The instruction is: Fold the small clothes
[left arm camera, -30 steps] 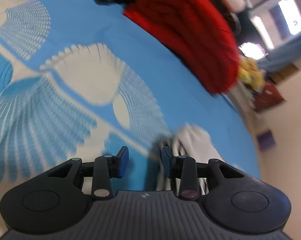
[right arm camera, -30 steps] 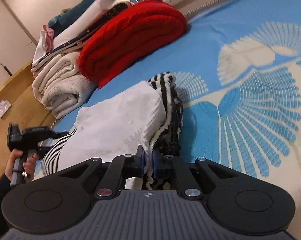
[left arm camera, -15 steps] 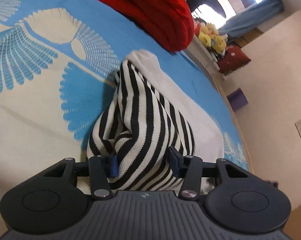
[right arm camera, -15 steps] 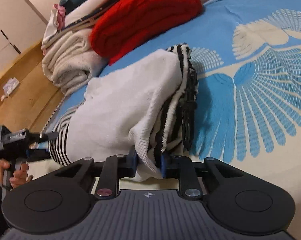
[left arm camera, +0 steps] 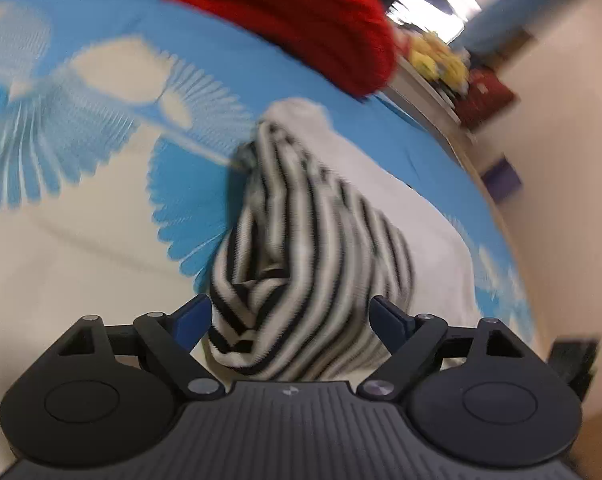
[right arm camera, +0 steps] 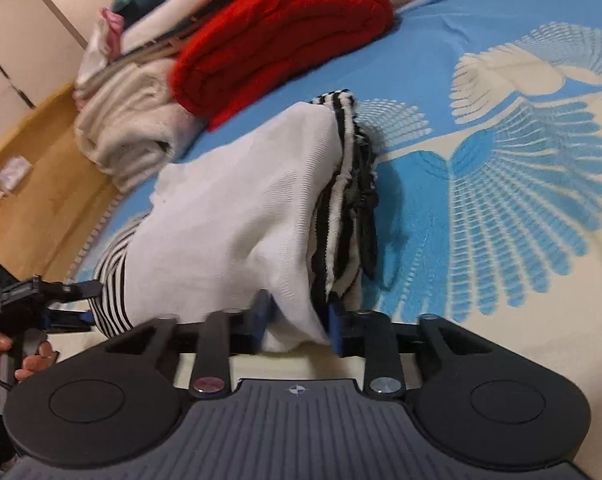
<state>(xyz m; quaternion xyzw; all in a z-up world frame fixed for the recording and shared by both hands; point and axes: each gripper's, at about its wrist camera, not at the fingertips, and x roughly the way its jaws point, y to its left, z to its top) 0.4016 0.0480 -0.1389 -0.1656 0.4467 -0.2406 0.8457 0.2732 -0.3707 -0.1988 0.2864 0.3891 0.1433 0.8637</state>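
Observation:
A small black-and-white striped garment with a plain white panel (right arm camera: 237, 216) lies folded over on the blue and cream bedspread (right arm camera: 521, 200). My right gripper (right arm camera: 299, 322) has its jaws partly apart with the garment's near edge between them; the grip looks loosened. My left gripper (left arm camera: 291, 316) is open wide, its blue-padded fingers either side of the striped end (left arm camera: 301, 264). The left gripper also shows in the right wrist view (right arm camera: 61, 300), at the garment's far striped end.
A folded red blanket (right arm camera: 285, 40) and a stack of white and dark folded laundry (right arm camera: 133, 120) sit at the bed's far side. A wooden floor (right arm camera: 33, 184) lies beyond the bed edge. Yellow soft toys (left arm camera: 441, 60) sit on a shelf.
My left gripper came over the striped end and opened wider. My right gripper, first shut tight on the garment's edge, has spread its jaws. The garment has settled lower on the bed.

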